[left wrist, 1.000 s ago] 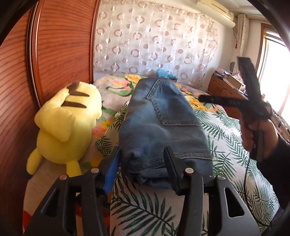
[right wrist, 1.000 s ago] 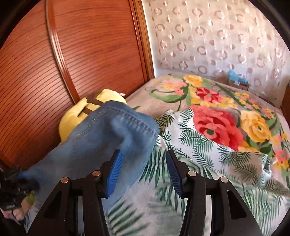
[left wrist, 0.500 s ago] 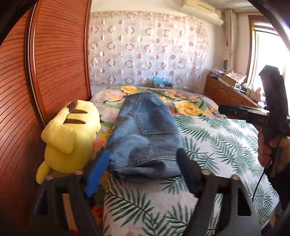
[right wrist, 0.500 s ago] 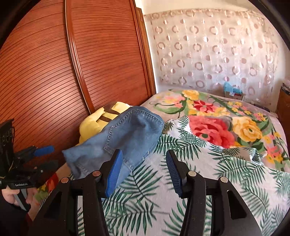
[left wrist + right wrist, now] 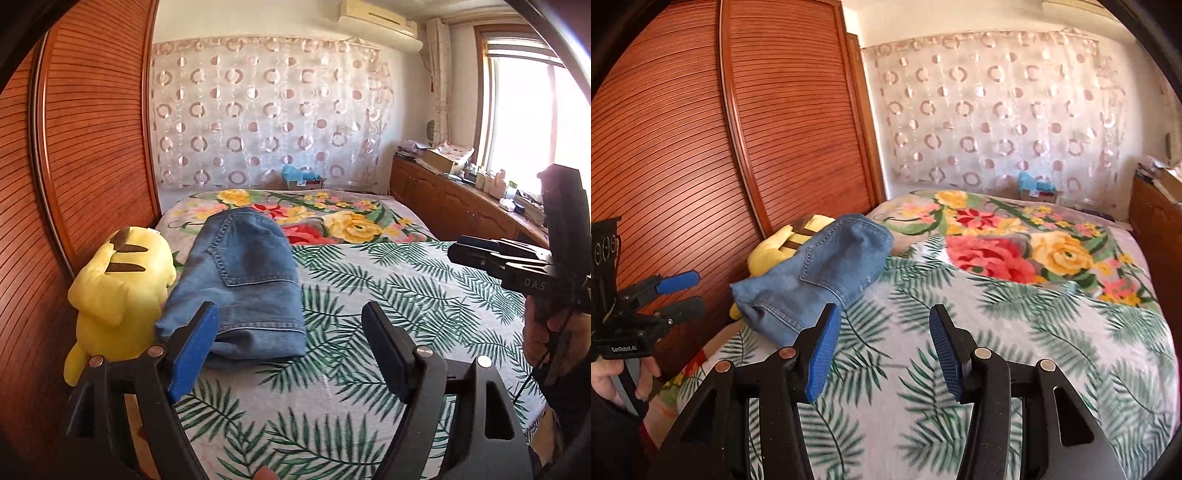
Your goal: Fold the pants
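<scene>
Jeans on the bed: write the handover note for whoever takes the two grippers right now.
Left gripper: open, empty, short of the jeans.
Right gripper: open, empty, over bare bedspread.
Jeans: folded into a compact bundle near the bed's wardrobe side, back pocket up, lying against the yellow plush toy.
Done: the fold appears finished and nothing is gripped.
Left: probably only a check that the bundle lies neat; square up the near edge if it looks loose.

a home bedroom — floral bed (image 5: 354,229), wardrobe (image 5: 701,147), plush toy (image 5: 118,295).
</scene>
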Tool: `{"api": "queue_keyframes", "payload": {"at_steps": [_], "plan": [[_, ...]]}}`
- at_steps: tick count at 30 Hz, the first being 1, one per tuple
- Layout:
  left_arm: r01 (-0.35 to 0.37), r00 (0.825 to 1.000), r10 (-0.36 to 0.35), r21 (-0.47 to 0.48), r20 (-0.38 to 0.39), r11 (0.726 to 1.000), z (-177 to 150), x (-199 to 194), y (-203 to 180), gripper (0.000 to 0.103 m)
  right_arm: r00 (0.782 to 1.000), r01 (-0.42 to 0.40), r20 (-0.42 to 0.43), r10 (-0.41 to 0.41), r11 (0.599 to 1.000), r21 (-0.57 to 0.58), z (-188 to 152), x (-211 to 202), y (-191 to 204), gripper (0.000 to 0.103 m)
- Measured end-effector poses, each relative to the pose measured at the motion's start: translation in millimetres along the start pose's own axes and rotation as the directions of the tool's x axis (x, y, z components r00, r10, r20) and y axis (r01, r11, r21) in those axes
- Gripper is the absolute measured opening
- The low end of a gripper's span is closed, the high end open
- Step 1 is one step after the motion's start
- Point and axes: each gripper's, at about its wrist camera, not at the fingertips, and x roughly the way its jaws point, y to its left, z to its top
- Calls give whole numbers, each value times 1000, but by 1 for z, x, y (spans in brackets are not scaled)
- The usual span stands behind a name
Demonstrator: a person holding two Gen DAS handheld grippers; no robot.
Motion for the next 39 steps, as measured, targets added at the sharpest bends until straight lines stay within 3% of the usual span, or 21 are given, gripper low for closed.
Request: {"api": "queue_keyframes", "payload": {"at_steps": [3,7,10,13,21,26,39], "plan": [[5,1000,-5,19,7,1000,1,-2,-19,80,999,43,17,-43,999,9,-7,-23,0,52],[-1,1000,1,40,6,999,3,-3,-42,80,993,113,39,-115,993,29,-21,-61,-1,65],[-5,1000,4,57,17,998,4,-6,-59,80,981,180,59,-183,982,56,-31,-92,-3,69],[36,999,-37,50,18,998,5,-9,-73,80,964,243,83,-251,966,93,-41,-128,-3,77],[64,997,-66,39,40,997,8,-24,-94,80,928,334,125,-351,932,141,-54,-194,1,78],[22,997,-24,33,71,999,12,-33,-99,80,909,372,139,-392,916,147,-57,-210,11,78],[5,997,-8,47,74,999,15,-36,-105,80,903,388,140,-407,910,143,-56,-188,15,78]]}}
